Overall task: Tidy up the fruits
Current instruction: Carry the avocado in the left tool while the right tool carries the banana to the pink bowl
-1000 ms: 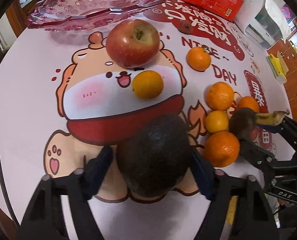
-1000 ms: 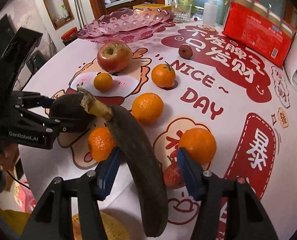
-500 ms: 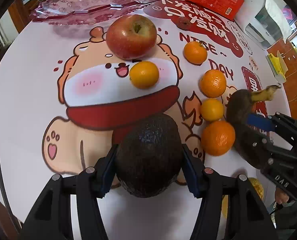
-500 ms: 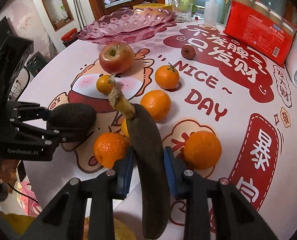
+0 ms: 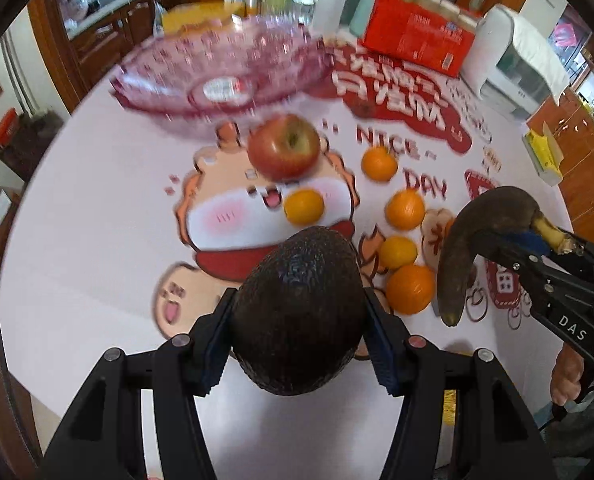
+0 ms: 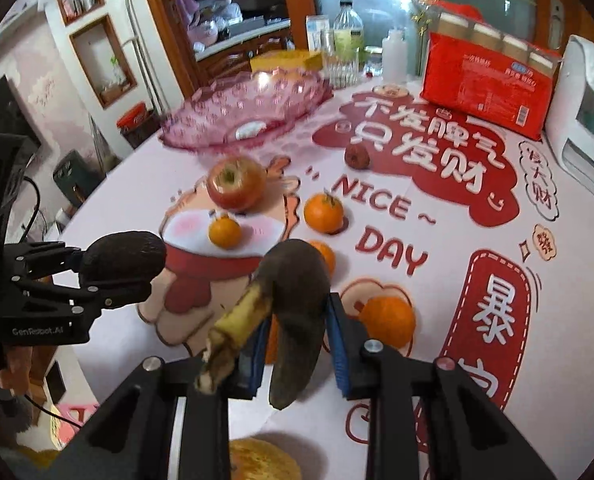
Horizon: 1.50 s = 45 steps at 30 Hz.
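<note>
Now both sets of tongs are raised off the tabletop, each carrying fruit. A second ago the avocado and banana sat low among the oranges; both have since been lifted, and the pink glass dish looms larger and blurred with motion in the left wrist view.

Left tongs: closed on the dark avocado, blue pads pressed to both flanks. A second ago these pads stood apart from the fruit.

Right tongs: closed on the blackened banana, which has swung round; its yellow stem points back toward the camera, where before it pointed away.

Relative to the pink glass dish: the apple lies just on the near side, unmoved. A small orange sits nearer the camera beyond the apple. Four more oranges trail off to the right and nearer, the first beside the printed words. A small dark red fruit lies to the dish's right on the red print.

Writing read: "NICE ~ DAY" on the tablecloth, "GenRobot.AI" on the left tongs body, "DAS" on the right tongs body. The red package has print too small to read.
</note>
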Motion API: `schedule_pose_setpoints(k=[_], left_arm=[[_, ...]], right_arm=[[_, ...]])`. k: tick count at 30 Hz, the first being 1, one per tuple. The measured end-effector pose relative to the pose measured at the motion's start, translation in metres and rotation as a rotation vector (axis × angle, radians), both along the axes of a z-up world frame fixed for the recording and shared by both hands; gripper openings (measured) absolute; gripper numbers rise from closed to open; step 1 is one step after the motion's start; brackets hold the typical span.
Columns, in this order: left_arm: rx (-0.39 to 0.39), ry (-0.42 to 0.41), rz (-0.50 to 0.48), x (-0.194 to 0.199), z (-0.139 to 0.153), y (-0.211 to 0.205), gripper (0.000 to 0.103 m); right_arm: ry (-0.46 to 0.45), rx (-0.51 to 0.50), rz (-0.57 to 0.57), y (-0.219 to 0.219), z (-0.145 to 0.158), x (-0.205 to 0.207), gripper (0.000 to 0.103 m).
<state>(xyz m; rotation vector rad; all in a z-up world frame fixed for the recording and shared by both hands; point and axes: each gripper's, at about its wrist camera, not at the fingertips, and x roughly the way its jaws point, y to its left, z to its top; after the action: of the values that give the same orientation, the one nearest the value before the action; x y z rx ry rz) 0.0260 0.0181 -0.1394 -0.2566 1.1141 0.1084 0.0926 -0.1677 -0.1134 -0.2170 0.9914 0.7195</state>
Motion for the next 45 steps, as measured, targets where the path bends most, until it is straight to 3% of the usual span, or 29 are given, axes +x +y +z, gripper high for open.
schedule_pose_setpoints(k=[10, 19, 23, 29, 39, 45], left_arm=[[0.067, -0.096, 0.039, 0.0, 0.083, 0.045, 0.058], [0.136, -0.169, -0.03, 0.04, 0.156, 0.095, 0.058], [0.151, -0.185, -0.08, 0.064, 0.166, 0.114, 0.058], [0.159, -0.154, -0.139, 0.114, 0.139, 0.145, 0.058], [0.117, -0.04, -0.182, 0.183, 0.037, 0.181, 0.058], [0.074, 0.002, -0.191, 0.205, -0.005, 0.195, 0.058]], right_arm=[[-0.082, 0.093, -0.026, 0.021, 0.072, -0.003, 0.027], [-0.109, 0.177, -0.081, 0.073, 0.137, 0.022, 0.027], [-0.131, 0.193, -0.106, 0.102, 0.156, 0.036, 0.027], [-0.12, 0.186, -0.177, 0.15, 0.15, 0.071, 0.027], [0.11, 0.089, -0.288, 0.201, 0.039, 0.135, 0.027], [0.171, 0.069, -0.319, 0.218, 0.008, 0.158, 0.027]])
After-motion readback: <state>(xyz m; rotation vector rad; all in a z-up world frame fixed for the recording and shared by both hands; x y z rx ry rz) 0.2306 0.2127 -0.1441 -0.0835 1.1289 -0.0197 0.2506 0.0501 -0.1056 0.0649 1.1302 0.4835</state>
